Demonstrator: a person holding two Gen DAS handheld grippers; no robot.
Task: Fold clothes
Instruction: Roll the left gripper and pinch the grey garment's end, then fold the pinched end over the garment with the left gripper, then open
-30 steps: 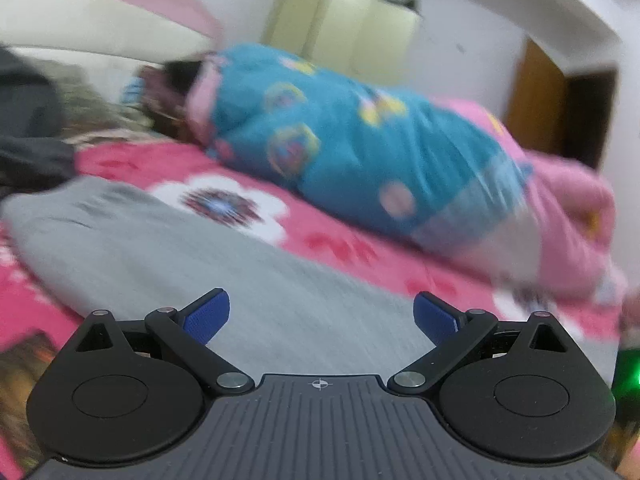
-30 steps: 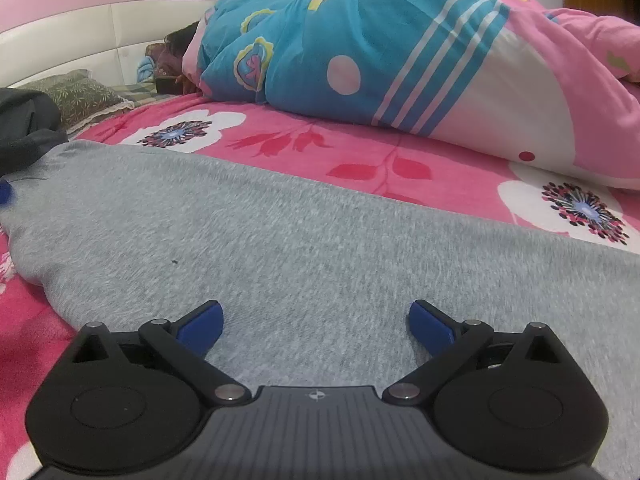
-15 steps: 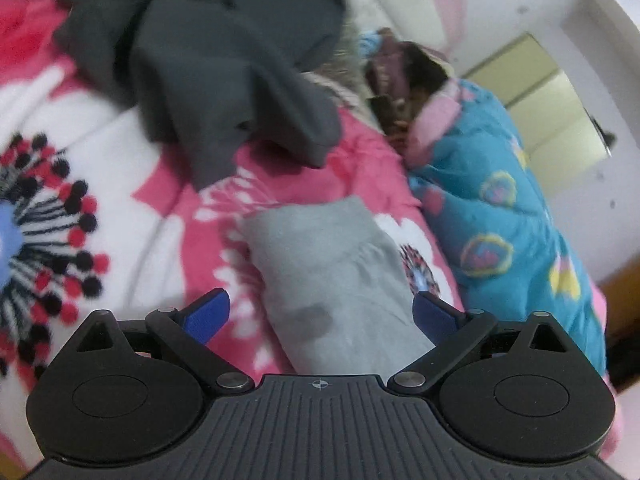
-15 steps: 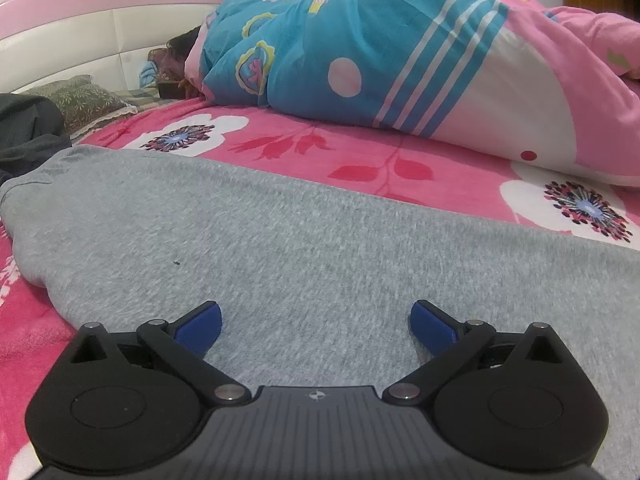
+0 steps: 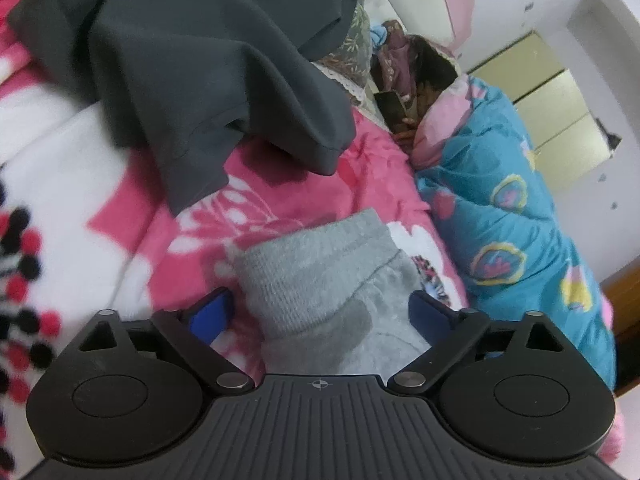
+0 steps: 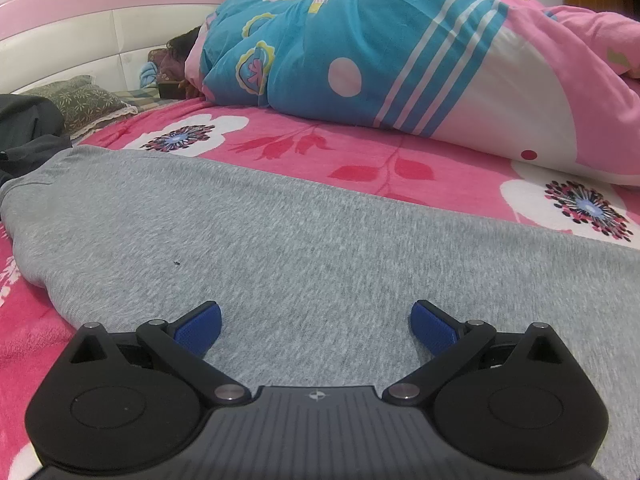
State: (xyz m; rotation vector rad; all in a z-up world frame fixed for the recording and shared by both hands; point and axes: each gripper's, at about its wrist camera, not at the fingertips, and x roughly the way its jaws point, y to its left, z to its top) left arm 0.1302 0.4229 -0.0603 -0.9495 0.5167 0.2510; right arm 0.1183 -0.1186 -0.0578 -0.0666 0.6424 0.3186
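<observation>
A grey knit garment (image 6: 304, 236) lies spread flat across the pink flowered bed. My right gripper (image 6: 316, 322) is open, low over its near part, with cloth under both blue pads. In the left wrist view the ribbed end of the grey garment (image 5: 320, 276) lies between the open pads of my left gripper (image 5: 320, 312), which hovers right over it. A dark grey garment (image 5: 192, 68) lies crumpled beyond it on the bed.
A person lies under a blue and pink quilt (image 6: 380, 56) along the far side of the bed, also in the left wrist view (image 5: 508, 224). A patterned pillow (image 6: 80, 100) and a white and pink headboard (image 6: 80, 36) stand at the left. Pink flowered bedspread (image 6: 360, 160) surrounds the garment.
My left gripper has swung from over the grey garment's middle to its ribbed end and closed in on it. My right gripper has barely moved.
</observation>
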